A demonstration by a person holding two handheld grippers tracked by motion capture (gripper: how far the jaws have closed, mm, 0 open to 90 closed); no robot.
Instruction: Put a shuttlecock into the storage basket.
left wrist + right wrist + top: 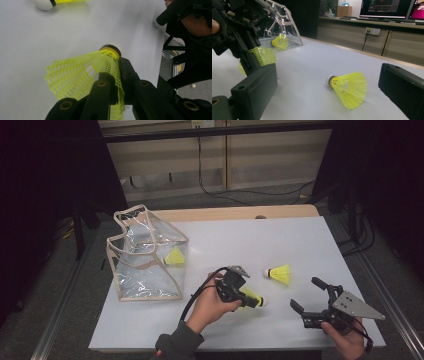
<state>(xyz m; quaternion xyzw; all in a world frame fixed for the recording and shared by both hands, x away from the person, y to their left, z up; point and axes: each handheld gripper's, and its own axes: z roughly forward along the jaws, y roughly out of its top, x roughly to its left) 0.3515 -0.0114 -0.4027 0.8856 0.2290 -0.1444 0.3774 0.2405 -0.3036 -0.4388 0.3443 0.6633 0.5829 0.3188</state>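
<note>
My left gripper (247, 297) hovers just above the white table (240, 245), shut on the mesh skirt of a yellow shuttlecock (255, 300). In the left gripper view the black jaws pinch that shuttlecock's skirt (80, 75), with its cork pointing away. A second yellow shuttlecock (280, 273) lies on its side on the table, between the two grippers. My right gripper (305, 292) rests near the front right edge, open, and the lying shuttlecock (349, 87) sits just beyond its jaws. A third shuttlecock (175, 256) lies inside a clear plastic bag (145, 255) at the left.
The clear bag (284, 22) has beige trim and stands open-topped on the table's left side. A wooden strip (240, 213) runs along the table's far edge. Cables lie on the floor beyond. Bare table surface spreads across the middle and far right.
</note>
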